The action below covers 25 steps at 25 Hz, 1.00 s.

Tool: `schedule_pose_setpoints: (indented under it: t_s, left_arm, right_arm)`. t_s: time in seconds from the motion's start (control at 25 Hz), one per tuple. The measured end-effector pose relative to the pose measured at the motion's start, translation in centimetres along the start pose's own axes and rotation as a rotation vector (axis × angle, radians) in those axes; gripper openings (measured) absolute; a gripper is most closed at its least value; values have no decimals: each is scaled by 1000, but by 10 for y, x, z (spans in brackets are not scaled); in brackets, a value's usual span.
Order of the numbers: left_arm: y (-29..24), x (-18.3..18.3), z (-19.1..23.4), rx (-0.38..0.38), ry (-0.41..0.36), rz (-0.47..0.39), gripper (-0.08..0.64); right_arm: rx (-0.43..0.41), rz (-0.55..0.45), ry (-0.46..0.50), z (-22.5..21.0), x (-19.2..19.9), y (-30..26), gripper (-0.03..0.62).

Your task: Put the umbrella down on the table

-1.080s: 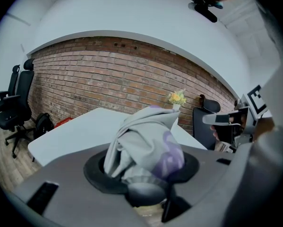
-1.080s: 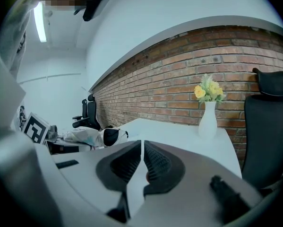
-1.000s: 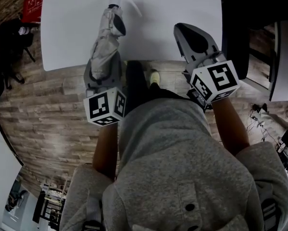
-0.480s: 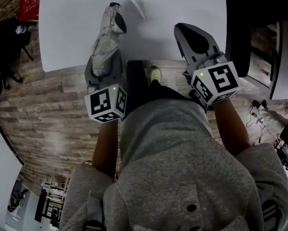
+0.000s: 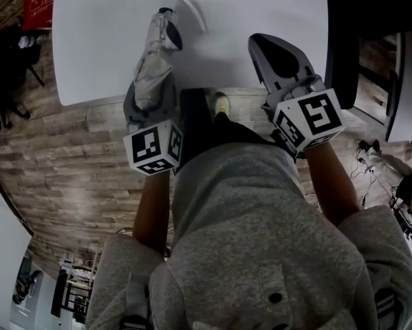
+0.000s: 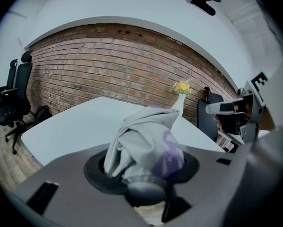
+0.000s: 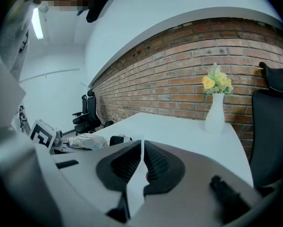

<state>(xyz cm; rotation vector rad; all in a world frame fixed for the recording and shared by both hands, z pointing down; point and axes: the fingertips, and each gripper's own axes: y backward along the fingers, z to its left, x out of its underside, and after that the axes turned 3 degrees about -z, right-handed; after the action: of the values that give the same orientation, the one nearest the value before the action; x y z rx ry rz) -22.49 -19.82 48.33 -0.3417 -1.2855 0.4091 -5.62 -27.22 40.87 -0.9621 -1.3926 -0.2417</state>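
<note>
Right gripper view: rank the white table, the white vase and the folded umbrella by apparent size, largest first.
1. White table, by far the largest.
2-3. White vase and folded umbrella: they cover about the same area, the vase upright, the umbrella long and low, so I won't rank them.

My left claw's [image 6: 143, 169] matt grey plastic gripped the umbrella's [image 6: 142, 135] crumpled soft cloth, with the smooth, matt white table [image 6: 70, 126] just ahead.

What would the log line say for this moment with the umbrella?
left gripper: shut on folded umbrella, over table | right gripper: shut, empty | umbrella resting on table: cannot tell
</note>
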Motion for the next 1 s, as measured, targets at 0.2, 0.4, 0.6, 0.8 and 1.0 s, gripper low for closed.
schedule_pose_setpoints:
  t_s: [0.2,0.4,0.6,0.8,1.0]
  left_arm:
    - [-3,7,7,-3,-10,17,215]
    - [-10,15,9,11,-11,6,215]
    - [-18,28,12,13,-59,27,221]
    - [-22,46,17,-9,-150,88,232]
    - [-26,59,16,16,-120,135,249]
  right_arm:
    - [-6,6,-6,6,2,-6,37]
    - [-10,28,1,7,6,-9,37]
    - [-8,40,5,8,8,-10,37]
    - [-9,50,16,13,9,-13,37]
    - [-12,53,30,16,9,-10,37]
